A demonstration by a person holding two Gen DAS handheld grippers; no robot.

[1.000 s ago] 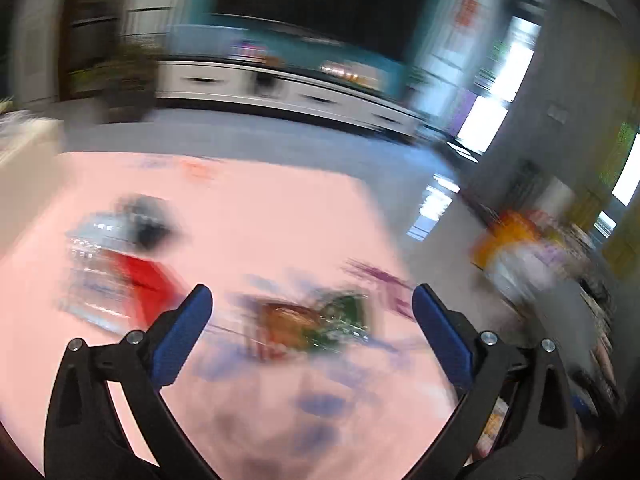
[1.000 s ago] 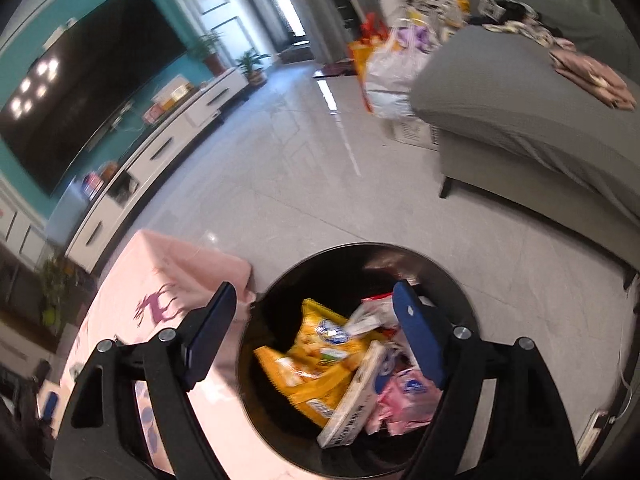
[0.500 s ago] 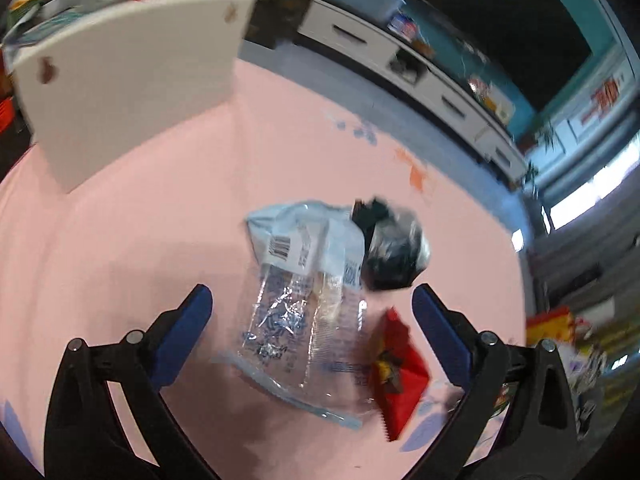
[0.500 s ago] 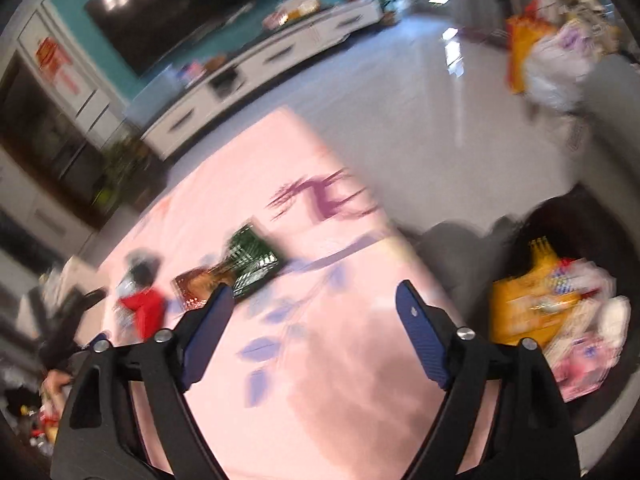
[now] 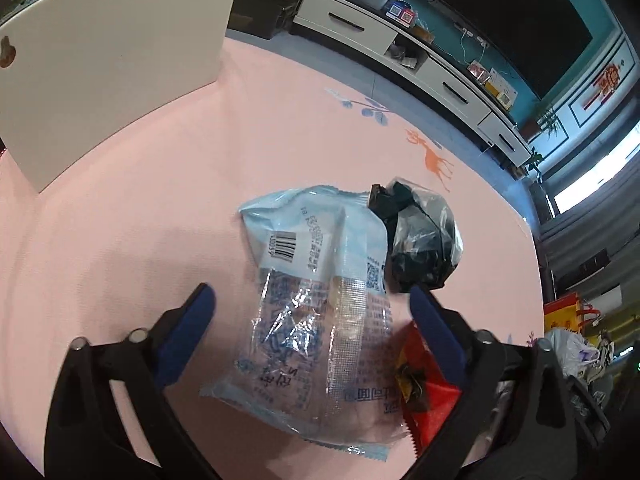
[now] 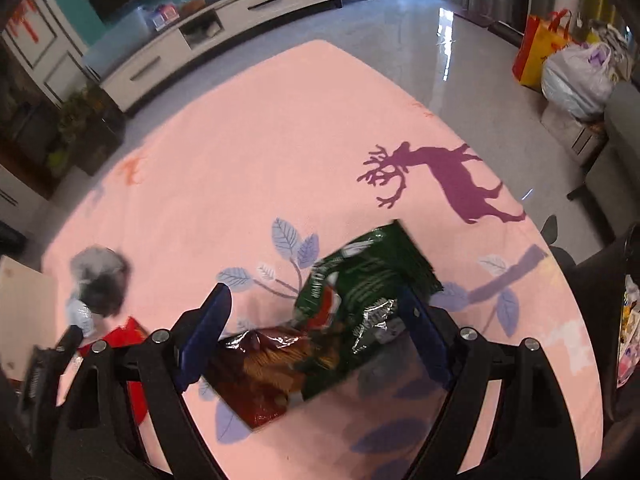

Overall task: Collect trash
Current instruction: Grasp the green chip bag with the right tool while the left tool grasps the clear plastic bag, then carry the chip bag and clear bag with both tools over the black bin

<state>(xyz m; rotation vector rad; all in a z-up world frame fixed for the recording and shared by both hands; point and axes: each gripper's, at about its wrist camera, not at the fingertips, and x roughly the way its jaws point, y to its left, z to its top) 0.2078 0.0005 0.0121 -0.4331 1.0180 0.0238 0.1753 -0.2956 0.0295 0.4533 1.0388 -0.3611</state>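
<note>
The left tool hangs wide over a pale-blue, partly clear wrapper lying flat near the bench middle, its jaws having just narrowed a little, pads off it. A crumpled black bag touches the wrapper; a red packet lies beside. The right tool gapes wide around a crinkled green-and-brown snack bag, apart from its pads.

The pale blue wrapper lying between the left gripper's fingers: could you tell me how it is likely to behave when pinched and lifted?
The pale blue wrapper looks like thin crinkled film, so it will probably fold and droop rather than hold its shape. It lies nearly flat and seems almost empty, so it is likely very light. Its glossy clear part may slip between the pads. The red wrapper touching its edge might get dragged along.
</note>
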